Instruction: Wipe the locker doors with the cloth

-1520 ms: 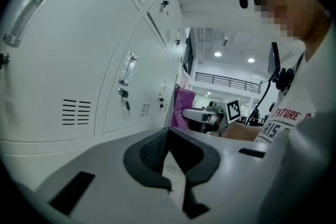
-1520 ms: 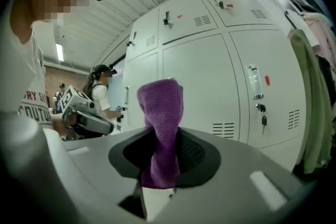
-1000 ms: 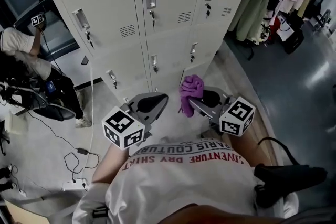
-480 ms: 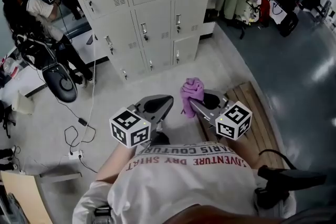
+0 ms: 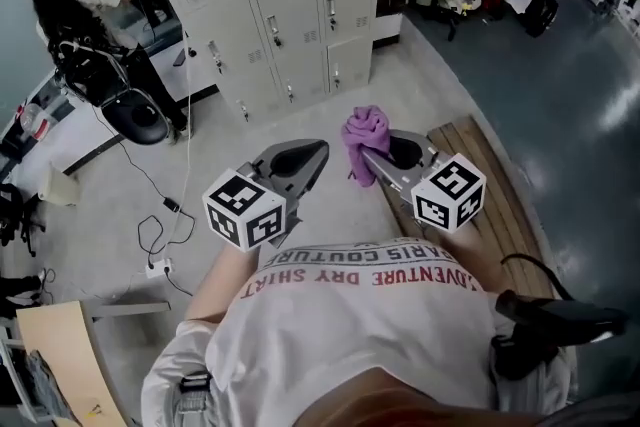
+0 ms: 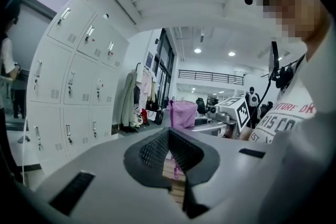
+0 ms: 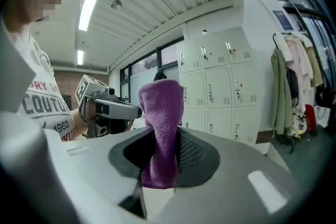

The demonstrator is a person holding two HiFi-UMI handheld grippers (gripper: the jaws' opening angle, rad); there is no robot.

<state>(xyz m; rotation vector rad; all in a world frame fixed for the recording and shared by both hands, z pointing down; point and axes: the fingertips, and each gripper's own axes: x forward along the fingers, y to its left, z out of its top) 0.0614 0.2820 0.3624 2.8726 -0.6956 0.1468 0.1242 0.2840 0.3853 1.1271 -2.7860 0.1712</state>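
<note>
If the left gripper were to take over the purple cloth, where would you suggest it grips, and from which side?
Probably the bunched top of the purple cloth, which stands free beyond the right gripper's jaw tips. Its lower part is pinched there, so the left gripper, now shut, should open and come in from the left.

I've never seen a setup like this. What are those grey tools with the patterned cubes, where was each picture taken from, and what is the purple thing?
There is no robot here. A person holds a grey two-jaw gripper in each hand, and the cubes are part of them. One picture comes from a camera on the person's head, looking down. The other two come from cameras riding on the grippers. The right gripper is clamped on a purple cloth. The left gripper is shut and empty. The pale lockers stand some way ahead, and a wooden bench is beside the person.
</note>
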